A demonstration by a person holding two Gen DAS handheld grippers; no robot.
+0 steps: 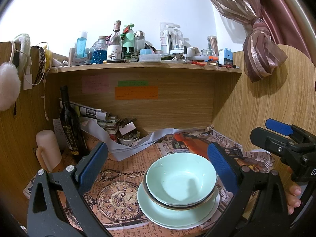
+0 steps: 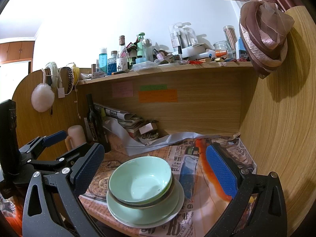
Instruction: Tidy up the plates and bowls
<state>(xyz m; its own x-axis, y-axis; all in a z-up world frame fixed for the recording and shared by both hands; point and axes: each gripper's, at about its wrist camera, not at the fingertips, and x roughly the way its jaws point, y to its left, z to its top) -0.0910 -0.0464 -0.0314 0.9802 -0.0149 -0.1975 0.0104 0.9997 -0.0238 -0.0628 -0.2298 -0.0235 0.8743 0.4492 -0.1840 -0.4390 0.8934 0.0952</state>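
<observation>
A pale green bowl [image 1: 180,175] sits nested in a dark-rimmed bowl [image 1: 177,204], on a pale green plate [image 1: 158,215] over a white plate [image 1: 207,220]. The stack stands on newspaper on the desk. My left gripper [image 1: 158,165] is open and empty, its blue pads either side of the stack, just short of it. In the right wrist view the same green bowl [image 2: 138,179] and green plate [image 2: 138,215] sit low centre-left. My right gripper [image 2: 156,169] is open and empty, held above and in front of the stack. The left gripper [image 2: 47,144] shows at the left there; the right gripper [image 1: 280,132] shows at the right edge of the left view.
A dark wine bottle [image 1: 69,122], a pink mug [image 1: 48,150], stacked papers [image 1: 102,118] and a small bowl of bits [image 1: 128,138] crowd the back left. The wooden back panel [image 1: 158,110] and right side wall [image 1: 266,106] close in. The shelf above [image 1: 146,66] is cluttered with bottles.
</observation>
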